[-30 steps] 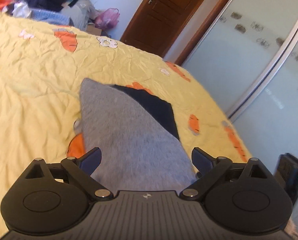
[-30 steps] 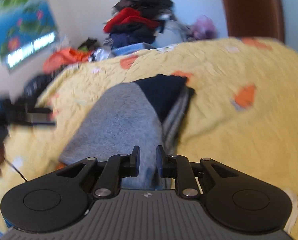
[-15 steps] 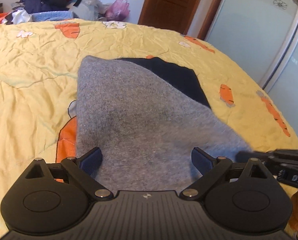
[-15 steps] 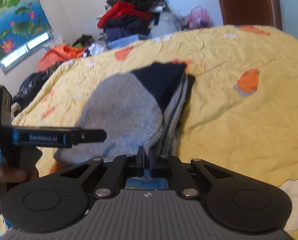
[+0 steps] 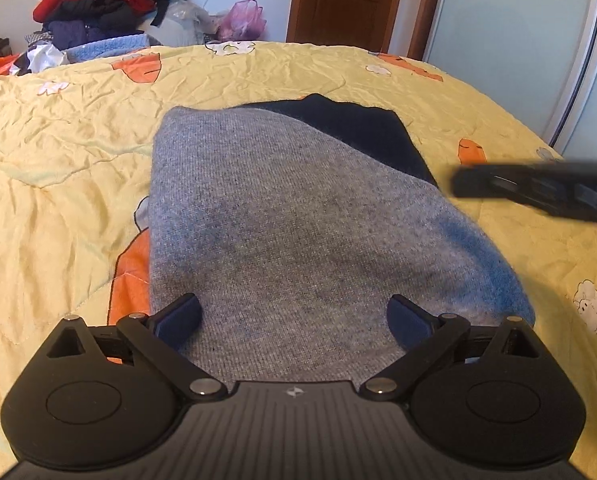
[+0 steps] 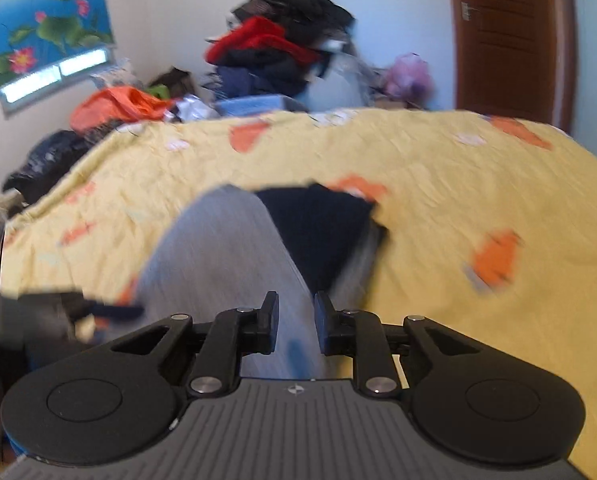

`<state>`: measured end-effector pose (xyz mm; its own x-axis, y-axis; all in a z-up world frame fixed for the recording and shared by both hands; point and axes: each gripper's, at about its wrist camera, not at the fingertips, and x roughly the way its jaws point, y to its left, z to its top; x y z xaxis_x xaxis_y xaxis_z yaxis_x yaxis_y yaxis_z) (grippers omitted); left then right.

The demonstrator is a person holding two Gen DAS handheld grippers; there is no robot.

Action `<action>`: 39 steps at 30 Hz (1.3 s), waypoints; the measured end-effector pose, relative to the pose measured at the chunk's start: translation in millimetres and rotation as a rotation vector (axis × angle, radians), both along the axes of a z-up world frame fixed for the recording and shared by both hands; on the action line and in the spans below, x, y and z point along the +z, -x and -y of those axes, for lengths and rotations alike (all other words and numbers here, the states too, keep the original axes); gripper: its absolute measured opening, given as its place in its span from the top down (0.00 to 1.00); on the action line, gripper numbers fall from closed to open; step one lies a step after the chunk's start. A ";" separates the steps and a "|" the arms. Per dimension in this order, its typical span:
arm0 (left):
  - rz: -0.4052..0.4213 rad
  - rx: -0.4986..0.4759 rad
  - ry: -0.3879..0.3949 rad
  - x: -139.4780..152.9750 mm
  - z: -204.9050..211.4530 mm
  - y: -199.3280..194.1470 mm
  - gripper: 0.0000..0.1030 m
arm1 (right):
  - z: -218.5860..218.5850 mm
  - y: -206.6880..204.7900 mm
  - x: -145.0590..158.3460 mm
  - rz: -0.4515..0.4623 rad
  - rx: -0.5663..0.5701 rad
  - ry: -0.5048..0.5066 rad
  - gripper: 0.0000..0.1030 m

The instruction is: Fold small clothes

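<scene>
A folded grey knit garment (image 5: 282, 216) with a navy part (image 5: 362, 132) at its far end lies flat on the yellow bedspread (image 5: 58, 184). My left gripper (image 5: 294, 320) is open, its fingers spread wide just above the garment's near edge, holding nothing. In the right wrist view the same garment (image 6: 226, 256) lies ahead, blurred. My right gripper (image 6: 296, 320) has its jaws a little apart over the grey cloth's near edge, with nothing clamped between them. The right gripper also shows as a dark blurred bar at the right of the left wrist view (image 5: 538, 192).
A pile of clothes (image 5: 94, 8) and a pink bag (image 5: 242, 20) lie beyond the far side of the bed. A brown door (image 5: 342, 0) and a pale sliding wardrobe (image 5: 518, 40) stand at the back right. An orange garment (image 6: 118, 106) lies by the wall.
My right gripper was shut on the garment's edge half a second ago and has opened a little and let go. The garment now lies flat. The left gripper has levelled out above it.
</scene>
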<state>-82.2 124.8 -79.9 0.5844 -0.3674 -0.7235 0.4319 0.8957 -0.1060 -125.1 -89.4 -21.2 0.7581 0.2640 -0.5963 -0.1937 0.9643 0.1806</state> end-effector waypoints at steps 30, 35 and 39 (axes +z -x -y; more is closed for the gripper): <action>-0.110 0.186 0.269 25.2 -55.8 -118.3 0.00 | 56.9 -116.3 -50.6 -0.174 -0.216 -0.288 0.26; -0.155 0.186 0.228 3.1 -28.6 -170.8 0.12 | 53.4 -138.7 -54.9 -0.182 -0.213 -0.328 0.68; -0.169 0.201 0.259 14.8 -31.2 -176.7 0.65 | 43.4 -148.6 -43.6 -0.159 -0.181 -0.268 0.73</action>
